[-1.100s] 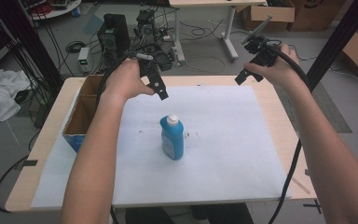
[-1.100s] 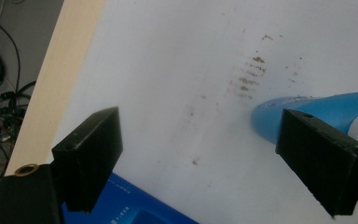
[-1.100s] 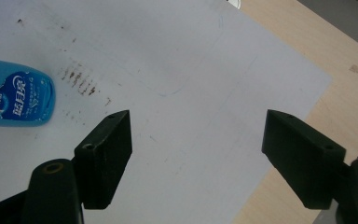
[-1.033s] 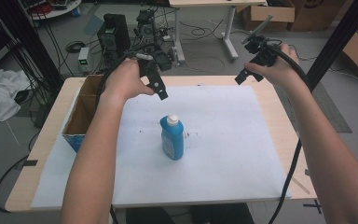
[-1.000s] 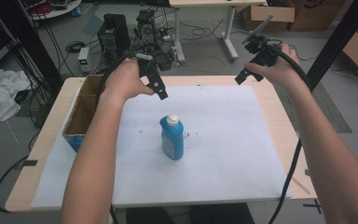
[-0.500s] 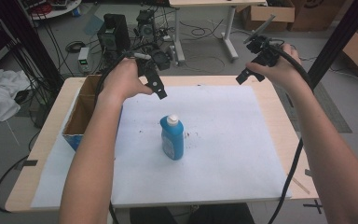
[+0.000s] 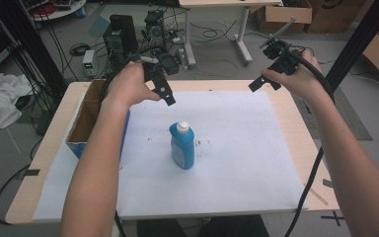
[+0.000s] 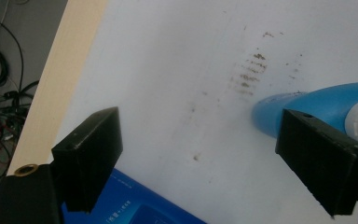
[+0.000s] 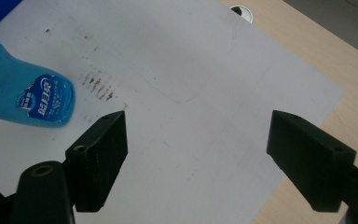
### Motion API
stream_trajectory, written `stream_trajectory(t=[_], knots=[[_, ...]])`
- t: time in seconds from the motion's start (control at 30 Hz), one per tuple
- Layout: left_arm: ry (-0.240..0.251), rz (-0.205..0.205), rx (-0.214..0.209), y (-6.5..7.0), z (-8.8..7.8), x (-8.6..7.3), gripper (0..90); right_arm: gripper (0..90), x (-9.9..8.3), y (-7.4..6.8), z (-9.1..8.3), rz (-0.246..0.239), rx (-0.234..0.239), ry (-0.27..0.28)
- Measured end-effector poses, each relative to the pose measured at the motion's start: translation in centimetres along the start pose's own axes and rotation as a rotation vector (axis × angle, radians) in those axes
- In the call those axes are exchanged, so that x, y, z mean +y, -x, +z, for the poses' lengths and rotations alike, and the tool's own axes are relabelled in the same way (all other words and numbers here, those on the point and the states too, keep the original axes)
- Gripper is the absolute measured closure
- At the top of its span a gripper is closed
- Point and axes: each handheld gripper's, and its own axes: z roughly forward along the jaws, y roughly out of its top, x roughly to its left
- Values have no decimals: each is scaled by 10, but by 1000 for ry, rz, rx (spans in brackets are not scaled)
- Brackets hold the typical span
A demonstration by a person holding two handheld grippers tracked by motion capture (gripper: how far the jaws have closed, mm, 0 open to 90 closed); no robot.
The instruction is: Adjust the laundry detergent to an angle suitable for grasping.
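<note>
Standing upright near the middle of the white sheet [image 7: 237, 148] on the counter [image 7: 296, 133], the blue bottle [image 7: 182, 146] with its white cap waits untouched; the left gripper [image 7: 166, 94] hovers just beyond it on the far left, jaws spread and empty, with the bottle's shoulder showing past one jaw in the left gripper view [image 8: 307, 105]; the right gripper [image 7: 261, 84] hangs well apart at the far right, its jaws having just been opening, nothing between them. The step in hand looks like the approach; to do it well I would bring the left gripper down level with the bottle's body, below the cap, so the pads meet the flat sides squarely; a tall, narrow bottle may tip if nudged high. The open cardboard box [image 7: 86, 118] sits at the left edge, close to the left forearm; worth keeping the elbow clear of it.
</note>
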Motion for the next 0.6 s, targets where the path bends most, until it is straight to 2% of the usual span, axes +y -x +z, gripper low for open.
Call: stream_trajectory(t=[0.2, 0.23, 0.27, 0.53, 0.6], knots=[[7, -10, 0, -1, 0, -2, 153, 191, -11, -6, -5, 14, 19, 53], [7, -10, 0, -1, 0, -2, 153, 189, -17, -9, -6, 14, 34, 82], [7, -11, -2, -1, 0, -2, 153, 189, -18, -10, -6, 15, 36, 89], [9, -11, -6, -2, 2, -2, 153, 185, -33, -22, -3, 0, 52, 147], [8, -10, -8, -2, 2, -2, 153, 182, -38, -30, -1, -11, 65, 164]])
